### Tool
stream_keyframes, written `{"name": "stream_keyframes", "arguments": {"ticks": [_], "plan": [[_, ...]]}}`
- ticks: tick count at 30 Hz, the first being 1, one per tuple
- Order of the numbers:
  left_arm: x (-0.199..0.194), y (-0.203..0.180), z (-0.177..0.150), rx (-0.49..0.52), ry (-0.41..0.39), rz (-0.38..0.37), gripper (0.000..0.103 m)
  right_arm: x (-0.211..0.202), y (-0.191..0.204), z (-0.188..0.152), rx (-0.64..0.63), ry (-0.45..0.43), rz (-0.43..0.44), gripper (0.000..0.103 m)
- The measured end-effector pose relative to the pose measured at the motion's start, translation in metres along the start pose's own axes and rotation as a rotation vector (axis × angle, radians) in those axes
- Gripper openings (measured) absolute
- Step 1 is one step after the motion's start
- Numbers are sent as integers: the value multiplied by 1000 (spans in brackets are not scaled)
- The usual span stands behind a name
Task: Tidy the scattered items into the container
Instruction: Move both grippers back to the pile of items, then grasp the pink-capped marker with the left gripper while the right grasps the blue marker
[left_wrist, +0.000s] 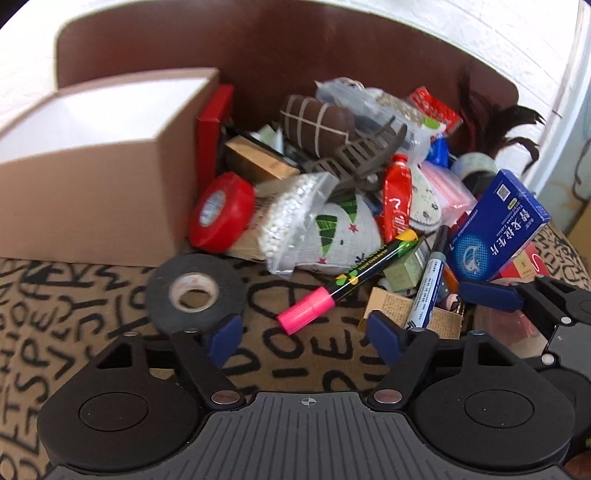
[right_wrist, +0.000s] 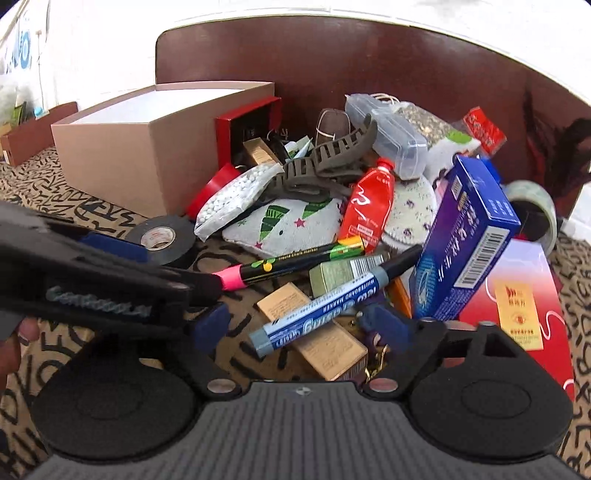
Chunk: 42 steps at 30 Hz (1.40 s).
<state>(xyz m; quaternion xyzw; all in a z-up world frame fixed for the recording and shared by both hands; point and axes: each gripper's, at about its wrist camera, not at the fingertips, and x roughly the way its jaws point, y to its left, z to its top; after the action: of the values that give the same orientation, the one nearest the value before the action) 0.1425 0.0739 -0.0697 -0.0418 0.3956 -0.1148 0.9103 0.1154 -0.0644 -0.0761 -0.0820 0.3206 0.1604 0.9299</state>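
A: Status? Where's the container?

B: Cardboard box (left_wrist: 92, 158) sits open at the back left of the desk (left_wrist: 74, 314), against the brown backboard (left_wrist: 332, 55). It looks empty. Pile of clutter is just to its right, so transfers are short.

A: Left gripper?

B: Left gripper (left_wrist: 303, 332) is low over the patterned cloth, jaws apart, nothing between the pads. Pink-capped chalk marker (left_wrist: 343, 280) lies just ahead of the gap, cap end nearest. Black tape roll (left_wrist: 194, 291) is right by the left finger. My guess: marker is the target, since it lies loose at the pile's edge.

A: Right?

B: Right gripper (right_wrist: 306, 325) also has jaws apart, not clamped. Blue whiteboard marker (right_wrist: 325, 306) lies across the gap between the fingers, resting on a tan carton (right_wrist: 314, 332). Pads don't press on it that I can see.

A: Risks?

B: The two grippers are close together; the left one crosses the right wrist view at the pink cap. Blue medicine box (right_wrist: 469, 240) leans beside the whiteboard marker and may tip. Hair claw (left_wrist: 354, 155) and bead bag (left_wrist: 291, 210) sit higher in the pile, harder picks later.
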Motion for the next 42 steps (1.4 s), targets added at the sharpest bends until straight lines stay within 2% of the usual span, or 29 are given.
{"name": "stream_keyframes", "arguments": {"ticks": [1,5,7,8,10,12,13,20,25,31,37,38,40,42], "plan": [[4,0,2,8,9,-4,76,1,-1,1,5,4,11,70],[18,-7,6,94,25,-16,74,7,-4,-1,9,29,33,65],[28,-8,8,111,46,-12,73,8,-3,-1,-4,37,19,58],[32,-8,9,100,57,-26,68,7,-3,-1,-10,40,15,56],[39,-7,10,94,70,-27,64,4,-5,-3,-2,40,12,46],[46,-10,9,119,78,-6,53,2,-9,-3,21,41,10,37],[49,-10,7,130,83,5,42,1,-11,-3,29,44,10,33],[37,-12,-2,112,83,20,24,-11,-13,-8,29,60,26,29],[12,-12,-26,52,89,30,15,-29,-7,-18,10,83,119,24],[-26,4,-68,-69,94,41,14,-44,17,-48,-27,165,259,20],[-58,8,-90,-94,105,45,15,-58,28,-60,-47,174,277,21],[-62,8,-92,-100,109,35,20,-60,28,-60,-44,168,274,22],[-69,7,-96,-111,99,29,39,-62,27,-56,-46,158,269,25],[-72,4,-95,-101,71,52,49,-62,27,-54,-50,144,257,25]]}}
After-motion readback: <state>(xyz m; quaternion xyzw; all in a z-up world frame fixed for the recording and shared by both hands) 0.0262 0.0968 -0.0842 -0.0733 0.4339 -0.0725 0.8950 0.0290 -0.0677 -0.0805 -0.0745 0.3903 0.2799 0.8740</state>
